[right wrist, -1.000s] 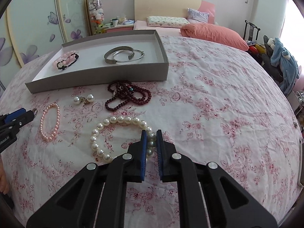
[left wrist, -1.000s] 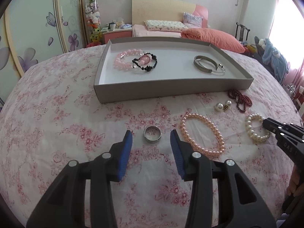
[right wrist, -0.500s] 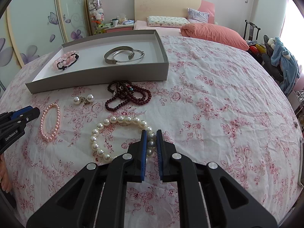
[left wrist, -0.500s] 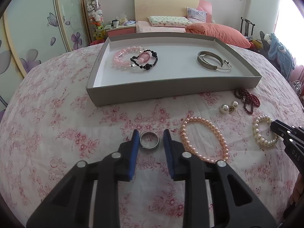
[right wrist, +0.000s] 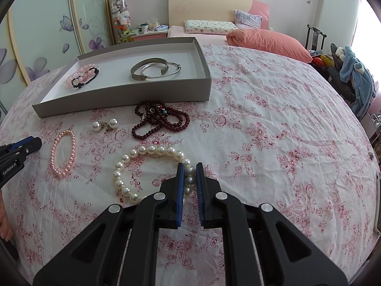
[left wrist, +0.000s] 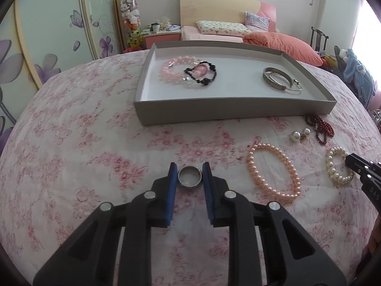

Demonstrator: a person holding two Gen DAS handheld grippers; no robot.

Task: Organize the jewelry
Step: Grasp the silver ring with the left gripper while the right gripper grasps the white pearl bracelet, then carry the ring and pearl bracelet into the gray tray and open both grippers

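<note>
My left gripper [left wrist: 189,169] is shut on a silver ring [left wrist: 189,179] that lies on the floral cloth. My right gripper [right wrist: 189,169] is shut on the white pearl bracelet [right wrist: 142,153], which rests on the cloth. A grey tray [left wrist: 233,110] behind holds a pink bead bracelet [left wrist: 173,70], a black bead bracelet [left wrist: 202,77] and silver bangles [left wrist: 281,81]. The tray also shows in the right wrist view [right wrist: 123,100]. On the cloth lie a pink pearl bracelet [left wrist: 271,174], two pearl earrings [right wrist: 104,125] and a dark red bead necklace [right wrist: 162,119].
The work surface is a round table with a pink floral cloth [right wrist: 273,131]. Behind it are a bed with an orange pillow [right wrist: 266,41], a nightstand [left wrist: 162,35] and a chair with clothes [right wrist: 352,71] at the right.
My left gripper moved forward around the silver ring and closed its jaws on it. My right gripper stayed shut on the white pearl bracelet without moving.
</note>
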